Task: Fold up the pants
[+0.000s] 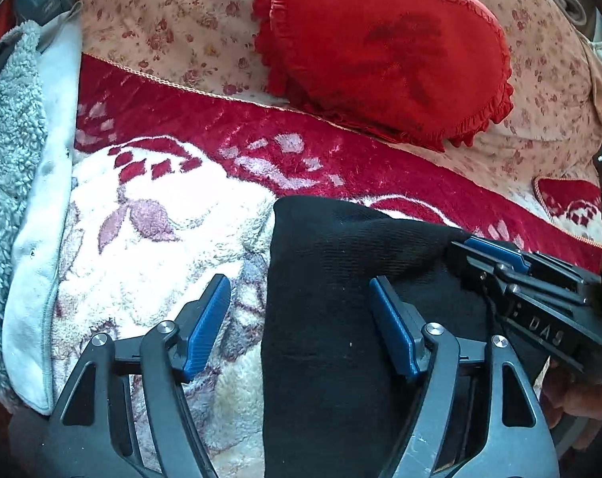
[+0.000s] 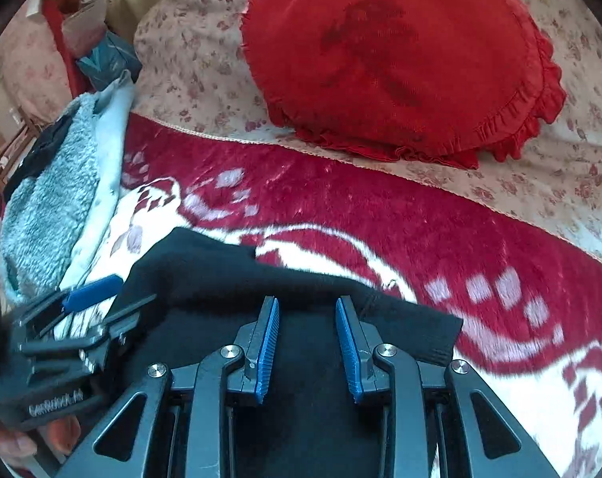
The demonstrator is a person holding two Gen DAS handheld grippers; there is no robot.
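Note:
The black pants (image 1: 333, 279) lie folded on a red and white floral blanket (image 1: 161, 207). They also show in the right wrist view (image 2: 261, 279). My left gripper (image 1: 301, 306) is open, its blue pads straddling the left edge of the pants with nothing held. My right gripper (image 2: 307, 318) is open above the pants, its blue pads apart with only cloth below them. In the left wrist view the right gripper (image 1: 496, 259) rests over the right side of the pants. In the right wrist view the left gripper (image 2: 102, 294) sits at the pants' left edge.
A red heart-shaped ruffled cushion (image 1: 388, 47) lies on a floral sheet (image 1: 161, 12) beyond the blanket. A grey fleece garment (image 1: 10, 151) and a white one (image 1: 50, 183) lie at the left edge. Boxes (image 2: 98, 36) stand at the far left.

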